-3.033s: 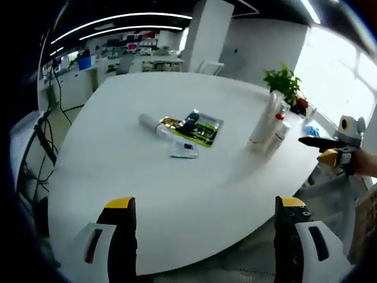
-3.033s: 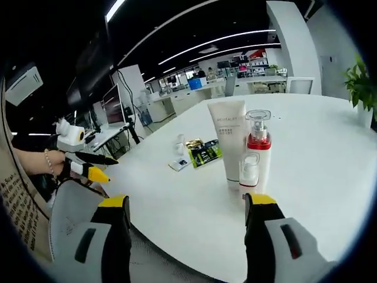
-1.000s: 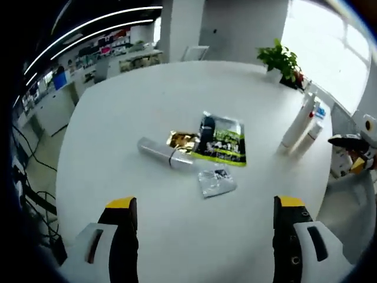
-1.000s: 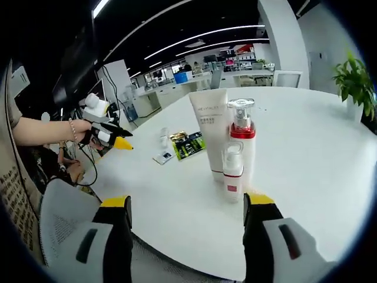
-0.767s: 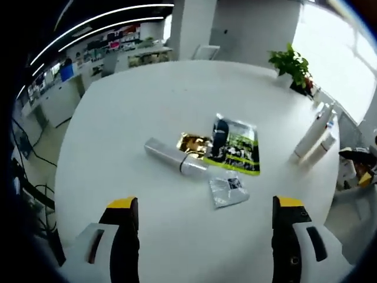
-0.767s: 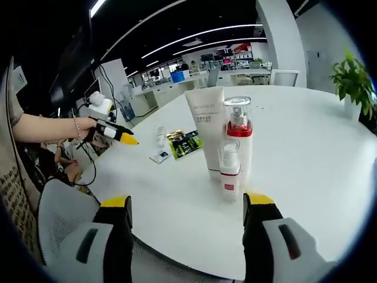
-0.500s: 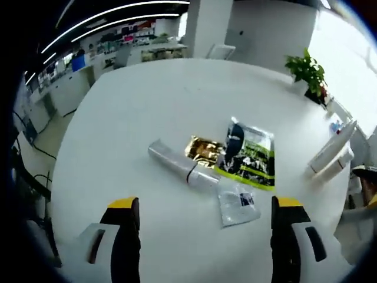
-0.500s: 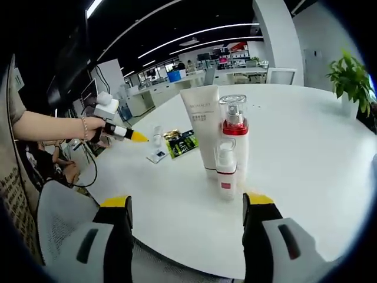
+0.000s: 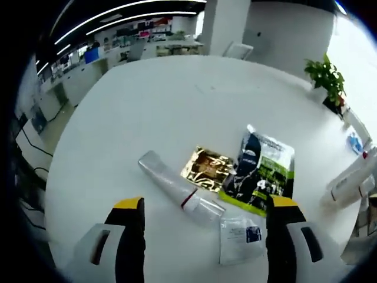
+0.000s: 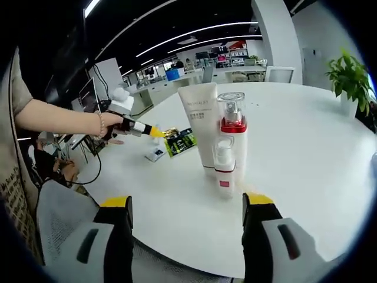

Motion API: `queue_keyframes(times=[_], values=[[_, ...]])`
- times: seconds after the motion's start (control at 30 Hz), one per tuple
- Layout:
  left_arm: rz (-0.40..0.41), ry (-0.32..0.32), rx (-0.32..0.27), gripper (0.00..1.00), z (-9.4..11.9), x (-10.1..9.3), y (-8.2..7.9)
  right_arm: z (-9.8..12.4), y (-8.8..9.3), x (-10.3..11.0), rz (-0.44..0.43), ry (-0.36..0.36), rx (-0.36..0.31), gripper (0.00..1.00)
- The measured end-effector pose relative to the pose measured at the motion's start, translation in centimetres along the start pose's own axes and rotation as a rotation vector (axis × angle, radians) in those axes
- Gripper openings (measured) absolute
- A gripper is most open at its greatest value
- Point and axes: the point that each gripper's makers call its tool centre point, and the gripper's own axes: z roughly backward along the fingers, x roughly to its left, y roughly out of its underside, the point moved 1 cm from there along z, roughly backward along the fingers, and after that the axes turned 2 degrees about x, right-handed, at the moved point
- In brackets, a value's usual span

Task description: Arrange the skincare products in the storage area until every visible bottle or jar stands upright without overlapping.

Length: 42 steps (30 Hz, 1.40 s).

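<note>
White and round, the bench (image 9: 147,100) sits in an open office with desks and ceiling light strips behind it and a potted plant (image 9: 327,79) at its far edge.

Seen in the left gripper view, the left tongs (image 9: 203,207) hang over the bench with their jaws spread wide and nothing between them. Just beyond the tips lies a clear tube (image 9: 177,188) on its side, a thin red band near its cap end. Beside it are a gold sachet (image 9: 206,168), a green-and-black pouch (image 9: 262,171) and a small white sachet (image 9: 238,236), all flat; the pouch seems to overlap the gold sachet's edge.

Seen in the right gripper view, the right tongs (image 10: 185,207) are likewise spread and empty, near the bench edge. Ahead of them three products stand upright and close together: a white tube (image 10: 200,127) on its cap, a pump bottle (image 10: 231,138) with a red collar and clear cover, and a small bottle (image 10: 224,171) in front. Whether they touch I cannot tell. The left tongs (image 10: 154,132) show there too, reaching toward the flat items.

The lying tube is the piece most in need of righting. It looks light and smooth, probably slippery and somewhat squashy in the body, so a grip near the stiffer cap end, across its width, should hold best. It would likely stand only on its cap and could topple easily. The sachets are thin and limp; they will be hard to pick off the surface and are unlikely to stand.
</note>
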Motion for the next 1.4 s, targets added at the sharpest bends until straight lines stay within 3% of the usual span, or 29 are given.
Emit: queue_keyframes(times=[0.2,0.37,0.47,0.73,0.9,1.23,1.4], values=[[0.013,-0.06,0.046,0.68,-1.6,1.0,0.1,0.0,0.1,-0.1,-0.002,0.006,0.004,0.75],[-0.051,-0.094,0.08,0.6,-2.7,1.8,0.0,0.0,0.1,-0.2,-0.004,0.01,0.008,0.75],[-0.046,-0.098,0.078,0.58,-2.9,2.2,-0.3,0.0,0.1,-0.2,-0.007,0.013,0.01,0.75],[-0.053,-0.094,0.078,0.28,-2.4,2.5,-0.3,-0.1,0.2,-0.4,-0.008,0.017,0.016,0.75],[-0.037,-0.09,0.074,0.19,-2.0,2.9,0.3,-0.2,0.3,-0.3,-0.008,0.016,0.019,0.74],[-0.059,-0.063,0.086,0.17,-1.4,2.9,0.3,-0.2,0.3,-0.3,-0.006,0.013,0.018,0.74],[0.013,0.006,0.04,0.17,0.1,1.8,0.3,-0.3,0.2,-0.2,-0.008,0.007,0.015,0.74]])
